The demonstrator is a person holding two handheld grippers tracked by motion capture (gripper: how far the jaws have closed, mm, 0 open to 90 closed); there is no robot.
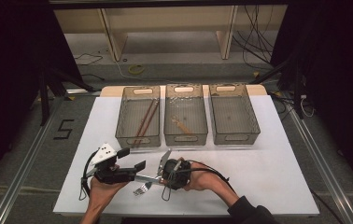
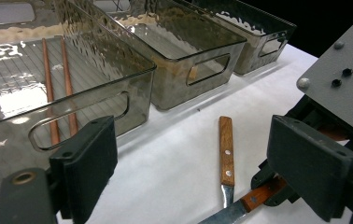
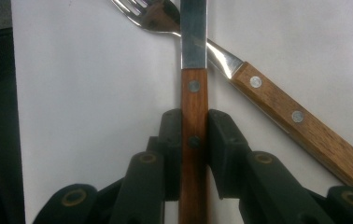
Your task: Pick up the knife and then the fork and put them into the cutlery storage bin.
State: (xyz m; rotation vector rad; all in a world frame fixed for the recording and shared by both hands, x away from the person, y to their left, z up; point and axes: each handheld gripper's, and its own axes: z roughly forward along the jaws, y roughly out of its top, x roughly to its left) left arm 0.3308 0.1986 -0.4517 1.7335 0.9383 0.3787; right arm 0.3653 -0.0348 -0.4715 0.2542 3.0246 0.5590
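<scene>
- The right hand-held gripper (image 3: 194, 135) is closed on the wooden handle of a knife (image 3: 194, 84); its two black pads press the handle from both sides, and the steel blade runs straight out past the jaws.
- No earlier picture is at hand, so only the grip itself can be told: pads tight on the wood, nothing else between them.
- A fork (image 3: 277, 102) with a matching riveted wooden handle lies on the white table (image 1: 268, 154), crossing under the knife's blade, its tines just beyond the crossing.
- In the high view the right hand-held gripper (image 1: 167, 170) sits at the near edge of the table, near the middle, with the fork's tines (image 1: 140, 189) showing just to its left.
- The left hand-held gripper (image 1: 135, 159) is just left of it, held level, its jaws open and wide apart with nothing between them.
- In the left gripper view the fork's handle (image 2: 226, 154) lies flat on the table between those open jaws but farther off, and the knife (image 2: 240, 207) crosses it lower down.
- Three clear bins stand in a row at the far side: the left bin (image 1: 138, 116) holds chopsticks (image 1: 145, 119), the middle bin (image 1: 186, 116) a small wooden piece that I cannot identify, and beside it stands the right bin (image 1: 233, 114).
</scene>
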